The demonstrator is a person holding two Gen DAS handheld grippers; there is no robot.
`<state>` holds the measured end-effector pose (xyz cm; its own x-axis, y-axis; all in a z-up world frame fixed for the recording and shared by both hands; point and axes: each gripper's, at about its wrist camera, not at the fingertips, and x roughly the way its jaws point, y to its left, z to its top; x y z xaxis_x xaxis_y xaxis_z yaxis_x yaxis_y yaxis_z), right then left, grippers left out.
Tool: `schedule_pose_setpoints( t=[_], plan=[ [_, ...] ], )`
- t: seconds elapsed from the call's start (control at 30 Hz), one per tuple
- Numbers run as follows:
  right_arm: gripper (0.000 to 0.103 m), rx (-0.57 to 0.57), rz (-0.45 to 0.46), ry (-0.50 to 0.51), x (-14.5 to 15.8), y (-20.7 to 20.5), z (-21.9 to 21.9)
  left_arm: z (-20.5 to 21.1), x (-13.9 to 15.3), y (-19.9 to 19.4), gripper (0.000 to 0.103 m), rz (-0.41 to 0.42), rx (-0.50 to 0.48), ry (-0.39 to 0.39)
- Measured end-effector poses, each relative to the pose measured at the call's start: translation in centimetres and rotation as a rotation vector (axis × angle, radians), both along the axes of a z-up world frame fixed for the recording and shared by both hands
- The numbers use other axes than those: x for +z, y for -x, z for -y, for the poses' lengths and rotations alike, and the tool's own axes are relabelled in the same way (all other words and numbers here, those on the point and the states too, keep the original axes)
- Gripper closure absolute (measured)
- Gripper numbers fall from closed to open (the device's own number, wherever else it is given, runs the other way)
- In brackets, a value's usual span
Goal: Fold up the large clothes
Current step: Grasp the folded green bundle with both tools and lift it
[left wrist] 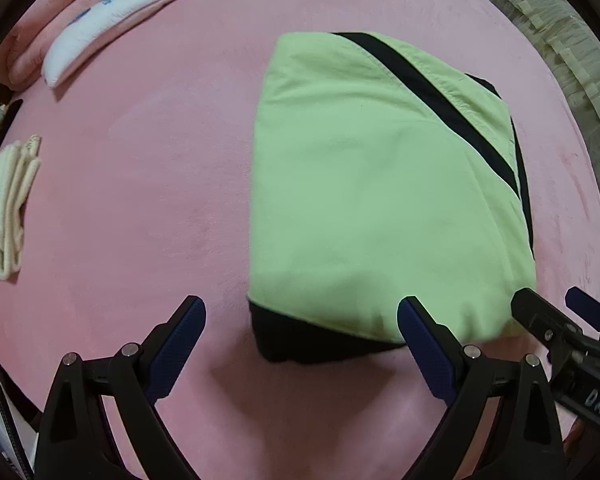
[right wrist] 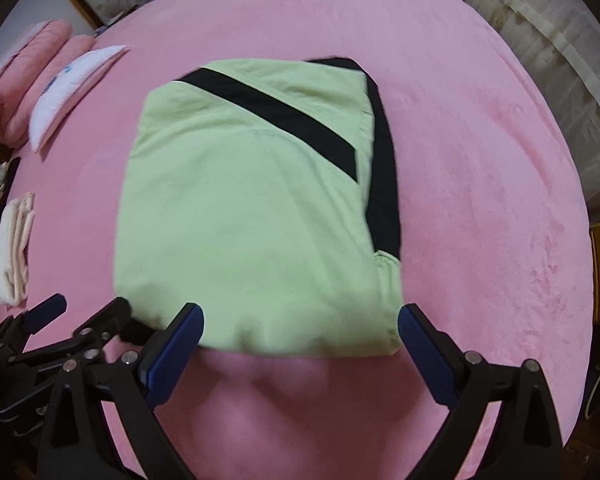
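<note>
I see the folded green garment [right wrist: 252, 208] lying mid-frame on the pink bed [right wrist: 480, 200]; my left gripper [left wrist: 300, 320] and right gripper [right wrist: 300, 320] gape wide at its near edge, holding nothing.

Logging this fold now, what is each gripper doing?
Left gripper: open, holding nothing.
Right gripper: open, holding nothing.
</note>
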<state>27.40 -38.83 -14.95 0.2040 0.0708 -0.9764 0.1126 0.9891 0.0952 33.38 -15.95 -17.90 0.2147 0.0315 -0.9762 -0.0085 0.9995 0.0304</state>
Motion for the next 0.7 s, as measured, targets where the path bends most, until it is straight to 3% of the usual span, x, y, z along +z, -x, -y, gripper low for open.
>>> schedule_pose_setpoints(
  t=[0.13,0.27,0.37,0.7],
  plan=[
    [0.005,-0.06,-0.018,-0.067,-2.4,-1.3,3.0,-0.1,-1.4,-1.6,0.007,-0.015,-0.007,0.007],
    [0.005,-0.145,-0.04,-0.278,-6.4,-3.3,7.5,-0.6,-3.2,-3.3,0.007,-0.048,0.003,0.034],
    [0.005,-0.167,-0.093,-0.369,-9.2,-4.9,9.5,-1.4,-4.6,-5.1,0.007,-0.06,0.019,0.051],
    [0.004,-0.162,-0.052,-0.724,-12.4,-8.3,11.2,-2.8,-6.7,-10.3,0.006,-0.047,0.028,0.14]
  ],
)
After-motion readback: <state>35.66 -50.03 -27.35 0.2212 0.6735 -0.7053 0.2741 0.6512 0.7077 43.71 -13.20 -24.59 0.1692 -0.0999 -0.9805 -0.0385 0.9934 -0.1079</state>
